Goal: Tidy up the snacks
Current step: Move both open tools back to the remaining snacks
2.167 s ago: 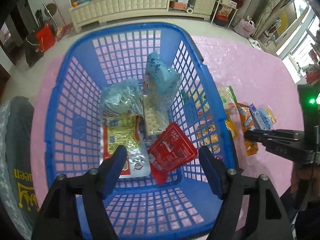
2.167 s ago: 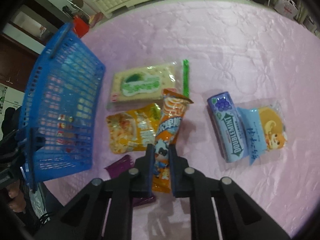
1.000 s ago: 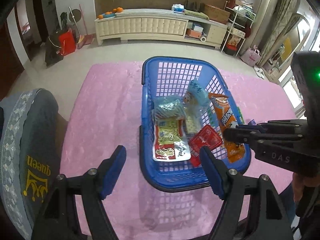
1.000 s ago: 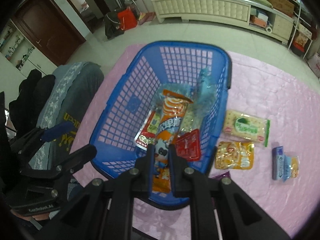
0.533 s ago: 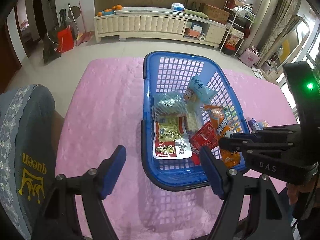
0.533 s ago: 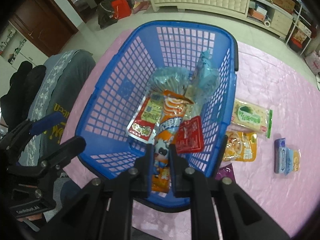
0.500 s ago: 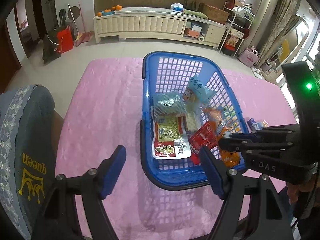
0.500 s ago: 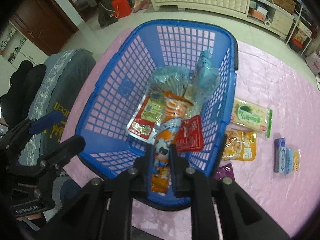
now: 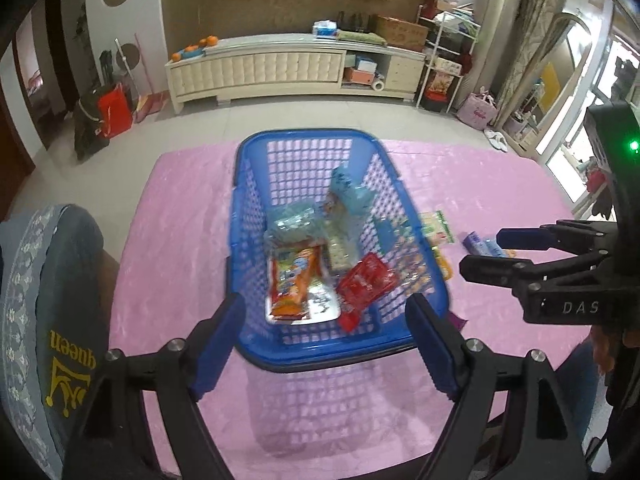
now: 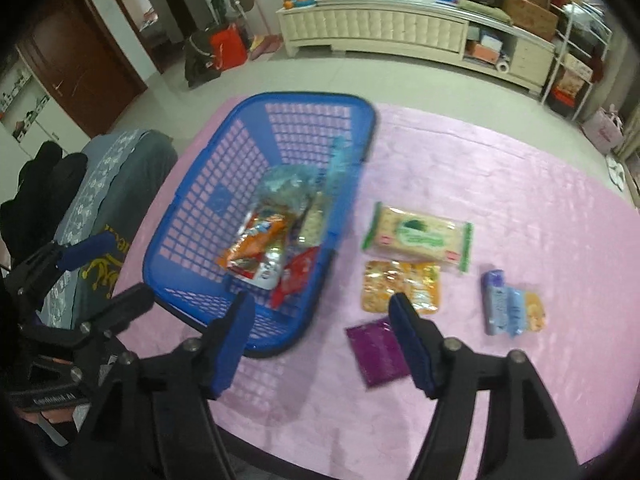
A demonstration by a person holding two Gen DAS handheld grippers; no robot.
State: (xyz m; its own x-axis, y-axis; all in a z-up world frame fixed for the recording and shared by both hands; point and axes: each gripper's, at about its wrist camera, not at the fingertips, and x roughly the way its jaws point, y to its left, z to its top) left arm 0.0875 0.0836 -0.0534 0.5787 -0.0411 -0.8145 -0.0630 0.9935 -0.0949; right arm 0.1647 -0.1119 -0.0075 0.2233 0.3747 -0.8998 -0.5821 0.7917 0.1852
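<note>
Snacks are split between the blue basket (image 10: pixel 362 118) and the pink tablecloth (image 10: pixel 520 184). Inside the basket we see the orange packet (image 9: pixel 294 284) lying on the floor of it, a red packet (image 9: pixel 366 280) just to its right, and pale blue bags toward the far end. To the right of the basket, on the cloth, four lots are left: a green-trimmed cracker pack (image 10: pixel 418 236), a yellow-orange pouch (image 10: pixel 400 286) near it, a purple sachet (image 10: pixel 378 352) nearest us, and a small blue pack with a cookie (image 10: pixel 512 306) farther right.

Our right gripper (image 10: pixel 322 340) hangs above the cloth with its jaws spread wide and nothing between them; our left gripper (image 9: pixel 324 342) waits at the near end of the basket, also wide open and empty.

We judge the next pick should be the purple sachet or the pouch, since they lie closest. These lie flat, so we should come down steeply, pinch one edge, and lift clear over the basket rim before letting go.
</note>
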